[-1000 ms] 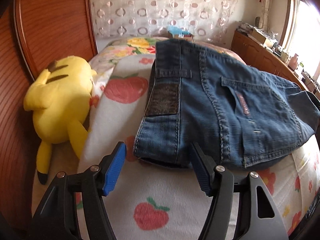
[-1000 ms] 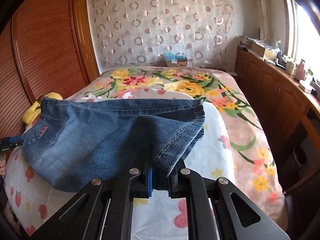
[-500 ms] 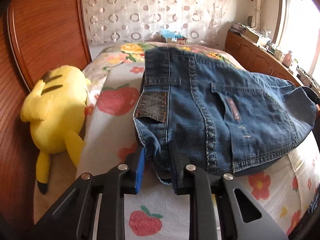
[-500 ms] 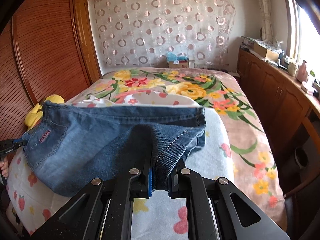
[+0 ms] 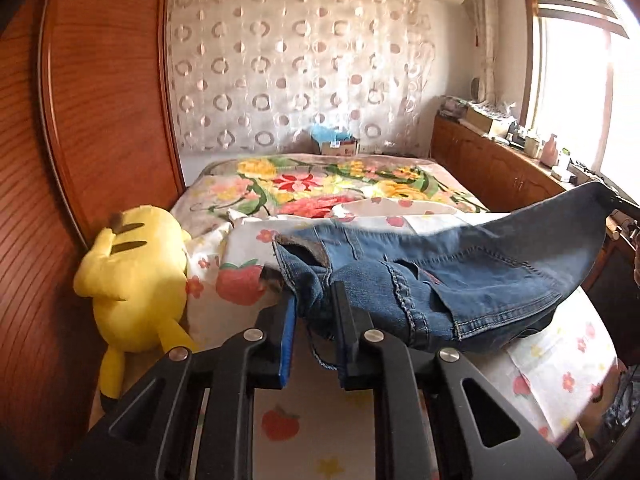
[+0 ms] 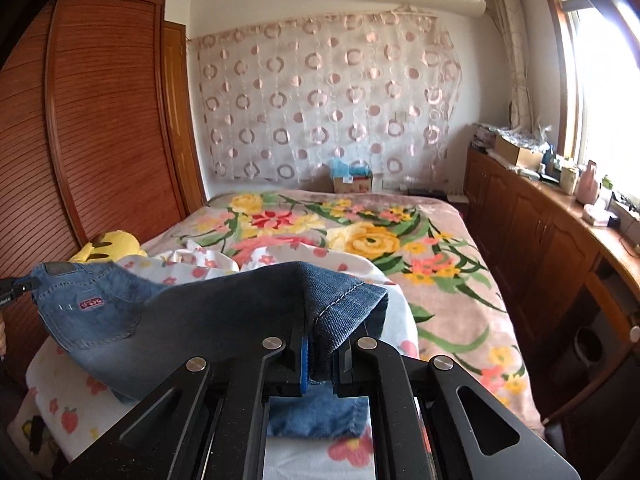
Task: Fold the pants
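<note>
Blue jeans [image 5: 460, 276] hang stretched between my two grippers above the white fruit-print sheet [image 5: 240, 312] on the bed. My left gripper [image 5: 314, 300] has the bunched waistband corner between its blue pads, and its jaws are still closing on it. In the right wrist view my right gripper [image 6: 322, 344] is shut on the stitched leg hem of the jeans [image 6: 224, 316], which drape away to the left with the back pocket showing. The left gripper [image 6: 12, 286] appears at that view's left edge, and the right gripper [image 5: 616, 200] at the far right of the left wrist view.
A yellow plush toy [image 5: 132, 276] lies against the wooden wardrobe [image 5: 100, 100] at the bed's left side. A floral blanket [image 5: 320, 184] covers the far half of the bed. Wooden cabinets [image 6: 540, 232] with clutter run along the right under the window.
My left gripper went from open around the waistband to clamped on it. Both grippers rose, lifting the jeans off the sheet so they hang between them.
</note>
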`<state>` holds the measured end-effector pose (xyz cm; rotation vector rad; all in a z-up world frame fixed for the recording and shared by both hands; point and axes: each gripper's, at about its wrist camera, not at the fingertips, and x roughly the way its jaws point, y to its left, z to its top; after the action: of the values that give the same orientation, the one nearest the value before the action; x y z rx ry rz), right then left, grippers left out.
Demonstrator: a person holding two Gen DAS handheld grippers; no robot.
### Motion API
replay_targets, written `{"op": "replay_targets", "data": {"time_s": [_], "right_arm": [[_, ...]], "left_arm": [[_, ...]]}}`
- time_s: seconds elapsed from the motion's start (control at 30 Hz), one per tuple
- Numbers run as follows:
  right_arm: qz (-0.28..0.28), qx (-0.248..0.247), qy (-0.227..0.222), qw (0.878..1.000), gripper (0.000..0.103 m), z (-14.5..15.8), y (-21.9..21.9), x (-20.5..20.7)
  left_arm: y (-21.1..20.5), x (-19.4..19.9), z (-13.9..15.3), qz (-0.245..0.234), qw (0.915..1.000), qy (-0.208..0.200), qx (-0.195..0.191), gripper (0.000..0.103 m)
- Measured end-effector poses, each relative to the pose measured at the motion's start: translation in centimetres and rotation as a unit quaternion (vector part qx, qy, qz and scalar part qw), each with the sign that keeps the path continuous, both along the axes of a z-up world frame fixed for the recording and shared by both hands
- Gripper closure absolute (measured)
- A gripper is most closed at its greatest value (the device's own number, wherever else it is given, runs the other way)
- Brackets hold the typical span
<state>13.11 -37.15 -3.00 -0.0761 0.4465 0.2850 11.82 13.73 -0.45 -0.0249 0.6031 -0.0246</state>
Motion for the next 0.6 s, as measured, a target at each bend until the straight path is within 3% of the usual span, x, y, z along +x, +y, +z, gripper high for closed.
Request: {"op": "replay_targets", "data": {"time_s": [0.13, 0.3, 0.4, 0.53, 0.6], "right_arm": [[0.01, -0.008, 0.023, 1.0, 0.096, -2.1, 0.0, -1.6], [0.005, -0.011, 0.071, 0.997, 0.096, -5.7, -0.3, -1.2], [0.004, -0.006, 0.085, 0.996, 0.096, -6.7, 0.1, -0.5], [0.014, -0.004, 0.084, 0.996, 0.096, -5.6, 1.2, 0.4], [0.024, -0.006, 0.079, 0.997, 0.096, -4.7, 1.9, 1.2]], "left_arm": [[0.5, -1.8, -1.7, 0.003, 0.9997, 0.026, -0.004, 0.085], [-0.1, -2.6, -5.2, 0.0, 0.9973, 0.073, -0.007, 0.078], [-0.4, -2.9, -6.3, 0.009, 0.9961, 0.088, 0.002, 0.066], [-0.3, -3.4, -6.1, 0.015, 0.997, 0.076, 0.006, 0.053], [-0.1, -3.7, -5.6, 0.016, 0.9976, 0.067, 0.006, 0.039]]}}
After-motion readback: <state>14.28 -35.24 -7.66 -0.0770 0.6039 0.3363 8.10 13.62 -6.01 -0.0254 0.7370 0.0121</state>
